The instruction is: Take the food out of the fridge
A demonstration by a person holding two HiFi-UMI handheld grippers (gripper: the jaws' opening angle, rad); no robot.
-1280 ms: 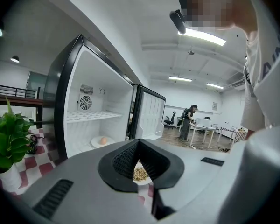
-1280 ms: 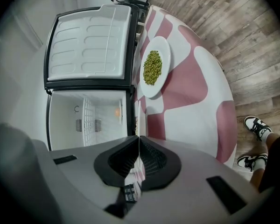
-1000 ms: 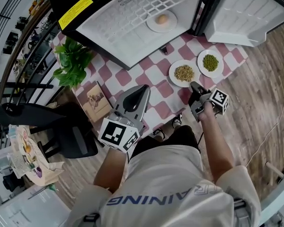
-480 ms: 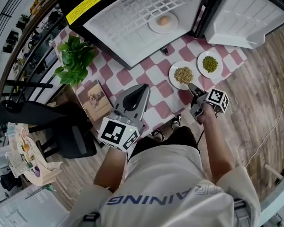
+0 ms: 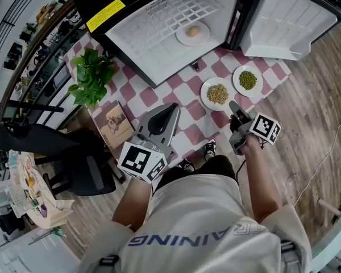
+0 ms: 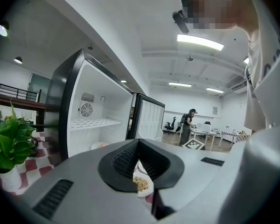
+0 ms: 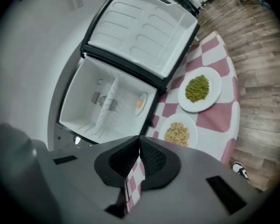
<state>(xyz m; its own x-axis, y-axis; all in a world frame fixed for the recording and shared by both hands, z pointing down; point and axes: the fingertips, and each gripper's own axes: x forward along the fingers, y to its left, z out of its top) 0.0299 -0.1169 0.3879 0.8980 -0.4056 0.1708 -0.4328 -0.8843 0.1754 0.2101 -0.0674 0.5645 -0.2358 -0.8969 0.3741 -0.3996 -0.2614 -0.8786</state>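
The small white fridge [image 5: 170, 21] stands open on the checkered cloth [image 5: 184, 104]. Inside it a white plate with a round orange food [image 5: 194, 33] rests on the floor of the fridge, also seen in the right gripper view [image 7: 141, 101]. Two plates lie on the cloth in front: beige grains [image 5: 217, 93] and green beans [image 5: 248, 79]. My right gripper [image 5: 233, 104] hovers just near of the grain plate, shut and empty [image 7: 140, 140]. My left gripper [image 5: 171, 109] hangs above the cloth's near edge, jaws together, nothing held [image 6: 139, 143].
The fridge door [image 5: 290, 19] swings open at the right. A potted plant [image 5: 91, 75] and a picture card [image 5: 116, 121] sit on the table's left. A black chair [image 5: 79, 164] stands left of me. Wooden floor lies to the right.
My right gripper has lifted up from the grain plate's near edge and rolled; the plate stays on the cloth. The left gripper has kept still.
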